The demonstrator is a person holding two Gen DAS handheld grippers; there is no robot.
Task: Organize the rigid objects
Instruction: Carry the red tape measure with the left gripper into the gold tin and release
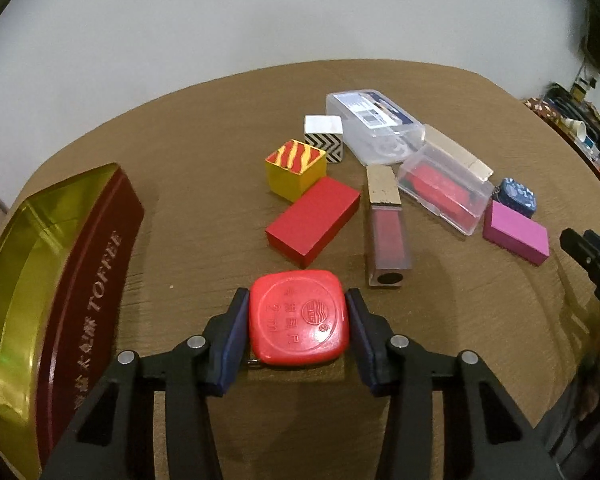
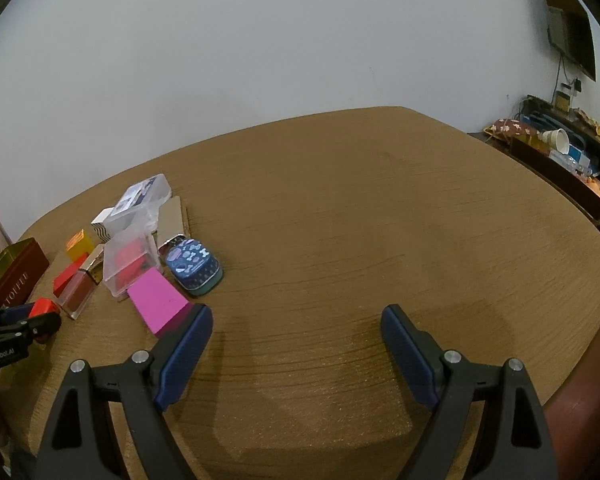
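Brown tabletop [image 2: 340,208]: your left gripper [image 1: 298,320] is clamped on the red tape measure [image 1: 298,322] beside the toffee tin [image 1: 40,300]. Only your right wrist view shows your right gripper [image 2: 296,332] spread wide, holding nothing, near the pink block [image 2: 156,304].

my right gripper [image 2: 296,340] hangs wide open over bare brown table [image 2: 380,220], pink block [image 2: 158,306] touching my left pad, blue tin [image 2: 194,266] just behind it.
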